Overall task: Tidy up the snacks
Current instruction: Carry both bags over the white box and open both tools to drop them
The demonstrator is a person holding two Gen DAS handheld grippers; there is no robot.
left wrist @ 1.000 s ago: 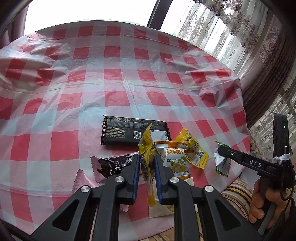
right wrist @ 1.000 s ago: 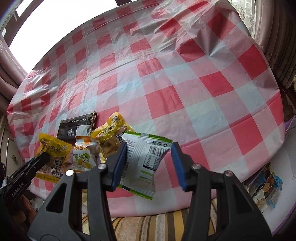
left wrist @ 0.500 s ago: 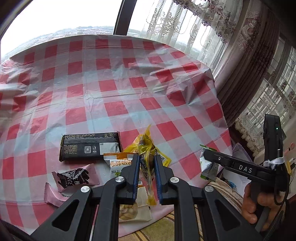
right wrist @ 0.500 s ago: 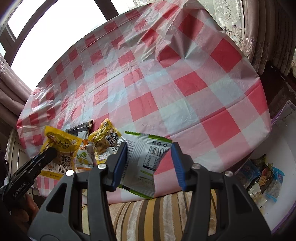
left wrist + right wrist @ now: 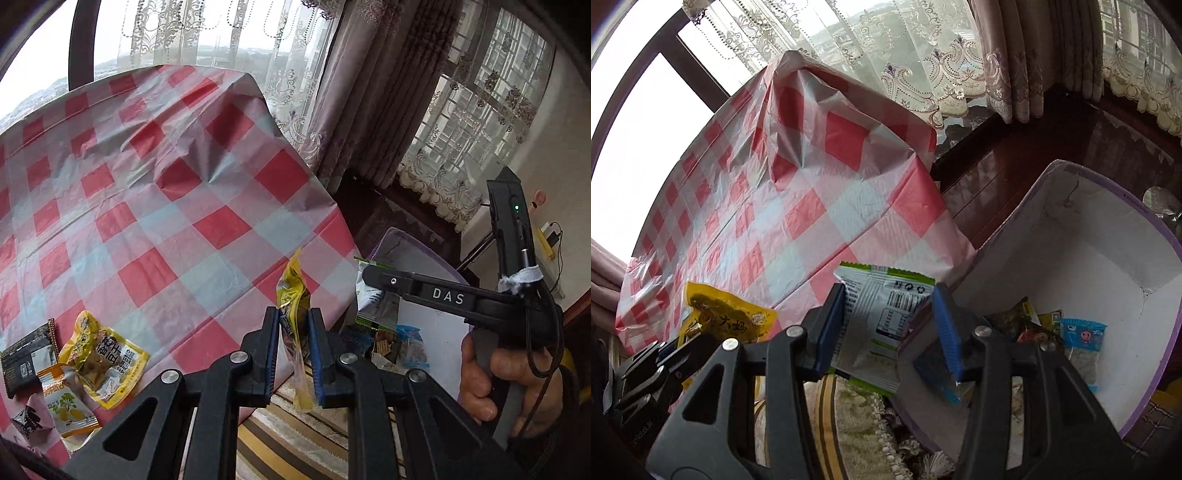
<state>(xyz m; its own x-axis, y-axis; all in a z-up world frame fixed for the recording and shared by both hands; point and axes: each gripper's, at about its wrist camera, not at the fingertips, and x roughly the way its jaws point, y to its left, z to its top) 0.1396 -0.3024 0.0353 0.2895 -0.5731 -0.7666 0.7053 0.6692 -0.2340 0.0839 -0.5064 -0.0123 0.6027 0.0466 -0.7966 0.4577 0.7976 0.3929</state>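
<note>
We carry both packets off the desk (image 5: pixel 155 221): left tongs (image 5: pixel 293 328) pinch the yellow packet (image 5: pixel 291 291), right tongs (image 5: pixel 890 317) grip the white-green packet (image 5: pixel 882 314); release only once inside the box (image 5: pixel 1108 236) rim.

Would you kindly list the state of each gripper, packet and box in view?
left gripper: shut on yellow packet, lifted
right gripper: shut on white-green packet, lifted
purple-rimmed box: open, snacks inside
three packets: lying on table
</note>
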